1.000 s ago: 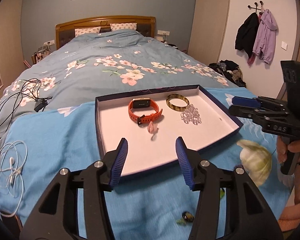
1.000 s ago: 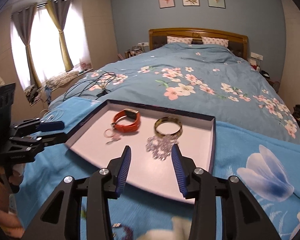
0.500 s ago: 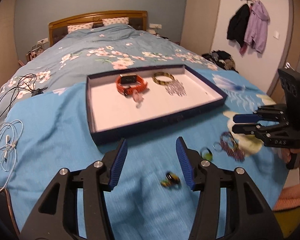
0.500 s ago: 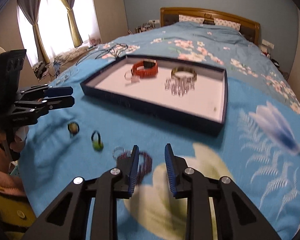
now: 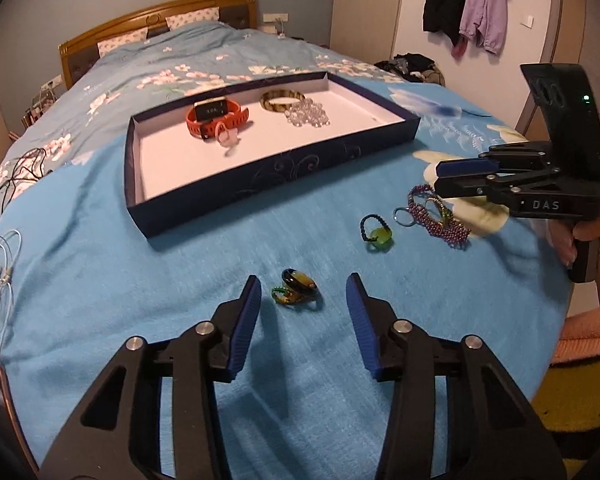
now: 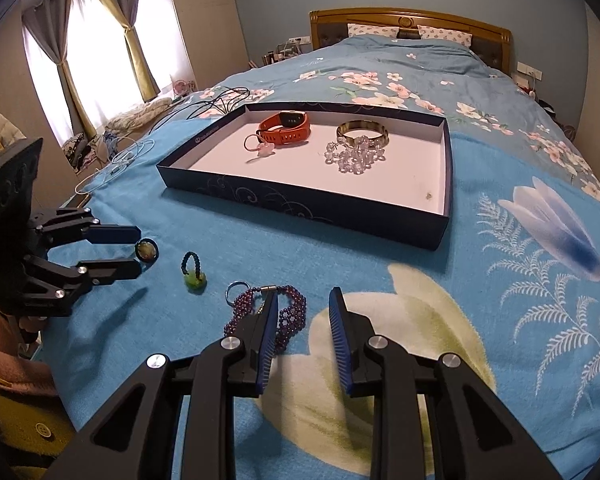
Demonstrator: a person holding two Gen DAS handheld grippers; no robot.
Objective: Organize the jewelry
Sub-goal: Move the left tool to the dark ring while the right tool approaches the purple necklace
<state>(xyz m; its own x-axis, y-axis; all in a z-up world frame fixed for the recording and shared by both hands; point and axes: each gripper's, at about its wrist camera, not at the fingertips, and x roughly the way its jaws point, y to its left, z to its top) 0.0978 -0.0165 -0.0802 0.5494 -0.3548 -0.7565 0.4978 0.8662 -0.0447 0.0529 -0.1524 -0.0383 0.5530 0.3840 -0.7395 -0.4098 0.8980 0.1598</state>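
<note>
The blue tray sits in the upper middle of the frame on the bed, already keeping a red watch and a clear bead bracelet tidy. The left claw is closing around a dark ring near the bottom, not squeezing it yet. The right claw is open and empty beside the purple bead bracelet, ready to grab.

A home bedroom
A floral-quilted bed with wooden headboard fills the frame; curtained window upper left, coats hang upper right, apparently from wall hooks
</note>
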